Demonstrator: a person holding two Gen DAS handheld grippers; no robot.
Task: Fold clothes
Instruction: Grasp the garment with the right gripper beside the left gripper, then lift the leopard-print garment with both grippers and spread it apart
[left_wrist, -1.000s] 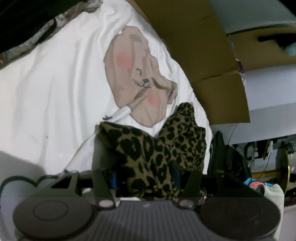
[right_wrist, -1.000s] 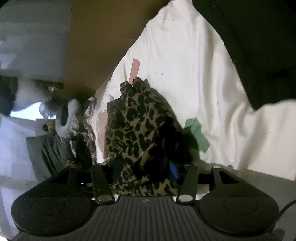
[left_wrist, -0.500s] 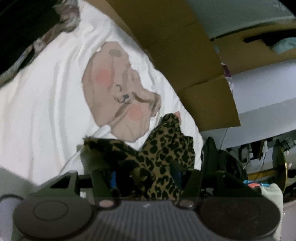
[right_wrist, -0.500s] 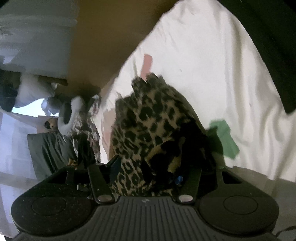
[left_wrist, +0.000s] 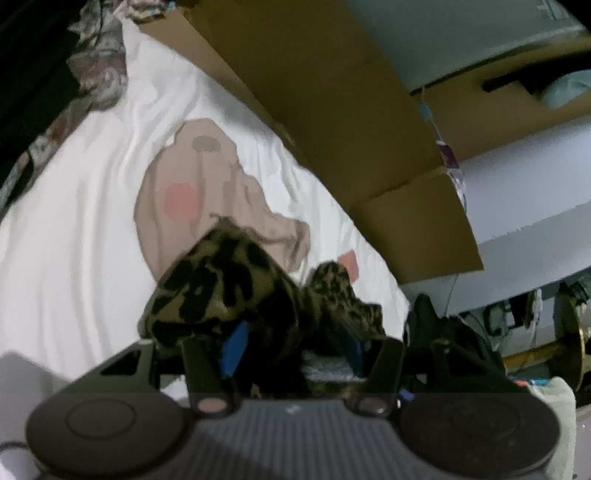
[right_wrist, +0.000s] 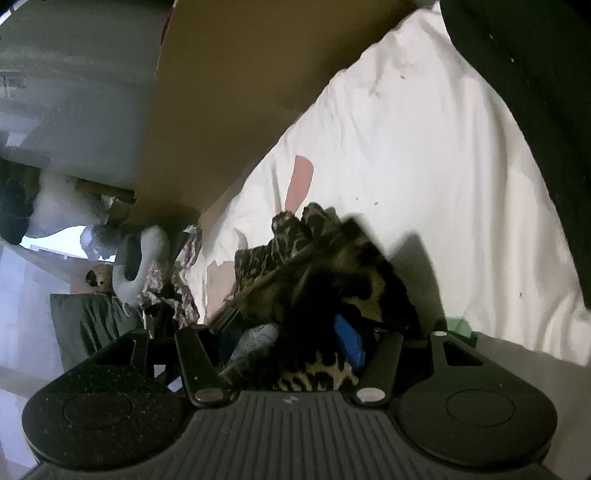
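1 leopard-print garment (left_wrist: 221, 280), 1 white bedsheet w/ bear print (left_wrist: 74, 240), 2 hand-held grippers: left (left_wrist: 295, 343), right (right_wrist: 288, 343). 1 cardboard sheet (left_wrist: 351, 122), 1 plush toy (right_wrist: 136, 262).

The garment (left_wrist: 221, 291) is bunched between the left gripper's (left_wrist: 295, 343) fingers and, in the right view, between the right gripper's (right_wrist: 291, 339). Ahead lies the sheet (left_wrist: 74, 229); behind it, cardboard (left_wrist: 332, 110) is stood.
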